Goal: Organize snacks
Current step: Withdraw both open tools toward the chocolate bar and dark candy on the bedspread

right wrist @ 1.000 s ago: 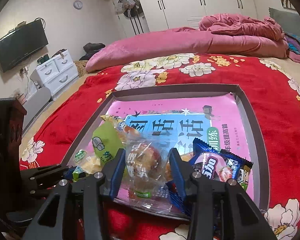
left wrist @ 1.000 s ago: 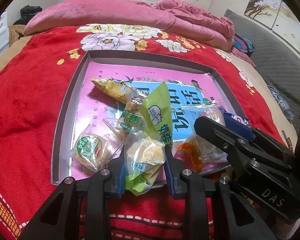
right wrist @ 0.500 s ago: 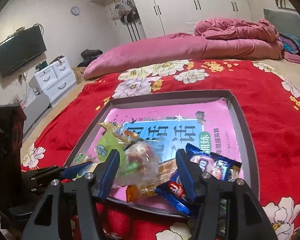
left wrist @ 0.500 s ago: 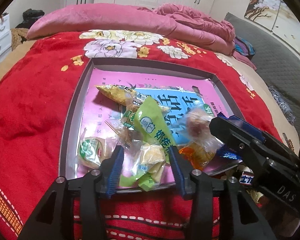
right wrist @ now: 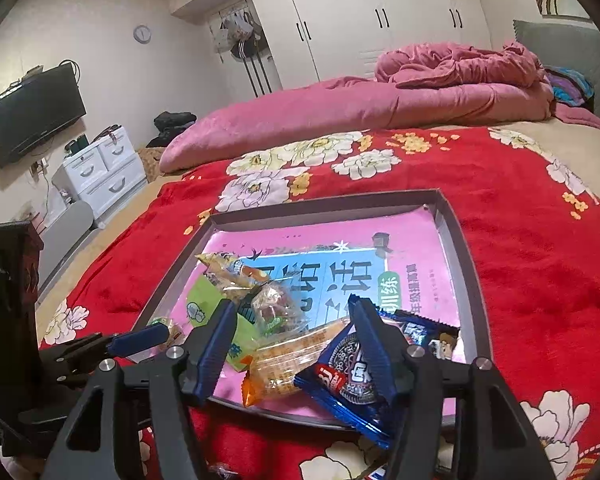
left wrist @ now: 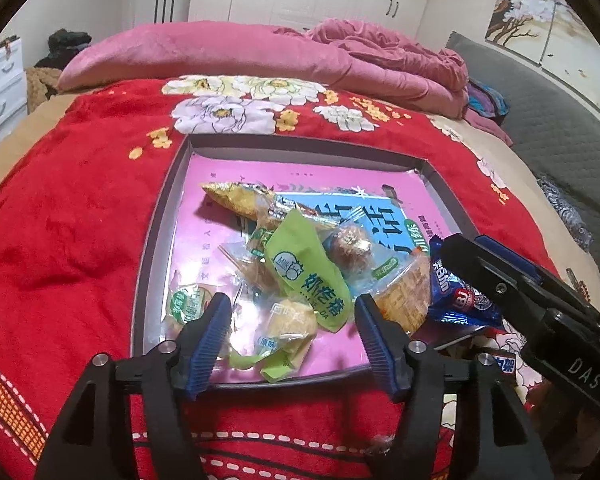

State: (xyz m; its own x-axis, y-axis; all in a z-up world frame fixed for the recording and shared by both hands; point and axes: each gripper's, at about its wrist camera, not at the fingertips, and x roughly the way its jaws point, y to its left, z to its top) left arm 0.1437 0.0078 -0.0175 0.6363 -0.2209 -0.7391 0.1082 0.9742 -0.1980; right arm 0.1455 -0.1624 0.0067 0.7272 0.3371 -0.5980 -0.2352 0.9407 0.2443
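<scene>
L tongs [left wrist: 292,328] have just been opening, pads clear of green-wrapped snack [left wrist: 288,332] betw. them. R tongs [right wrist: 292,336] likewise opening over orange pkt [right wrist: 284,364] at tray [right wrist: 470,276] near edge.

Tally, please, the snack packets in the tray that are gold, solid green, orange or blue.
Gold packet: 1
Green packet: 1
Orange packet: 1
Blue packets: 2
Total: 5

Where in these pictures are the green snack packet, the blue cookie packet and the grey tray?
green snack packet [left wrist: 306,276]: left wrist view, on its printed front.
blue cookie packet [right wrist: 346,376]: right wrist view, on the cookie picture.
grey tray [right wrist: 466,264]: right wrist view, on its right wall.
</scene>
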